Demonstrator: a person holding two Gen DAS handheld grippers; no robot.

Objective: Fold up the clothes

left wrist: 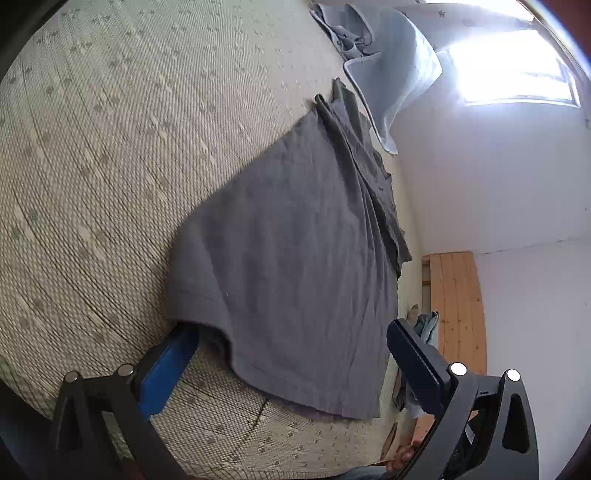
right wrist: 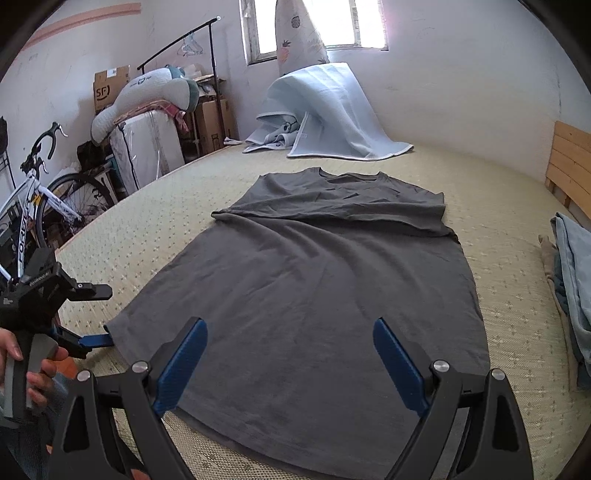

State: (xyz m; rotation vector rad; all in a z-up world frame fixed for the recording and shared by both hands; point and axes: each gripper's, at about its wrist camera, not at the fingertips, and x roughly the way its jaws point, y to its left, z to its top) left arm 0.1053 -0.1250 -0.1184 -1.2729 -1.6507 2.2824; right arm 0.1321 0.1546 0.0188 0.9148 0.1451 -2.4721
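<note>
The left wrist camera sat low at the near left corner of the grey shirt [left wrist: 295, 266], looking across the bed [left wrist: 110, 147] toward the bright window [left wrist: 517, 70]. The right wrist camera looked from the hem straight up the shirt toward that window, sharing shirt, bed and blue blanket [right wrist: 325, 110].

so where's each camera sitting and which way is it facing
Left wrist: low at the shirt's hem corner, facing across it to the wall; left gripper open, one finger under the hem.
Right wrist: above the hem, facing along the shirt to the window; right gripper open, a hand visible.
Shared: shirt, blanket.
</note>
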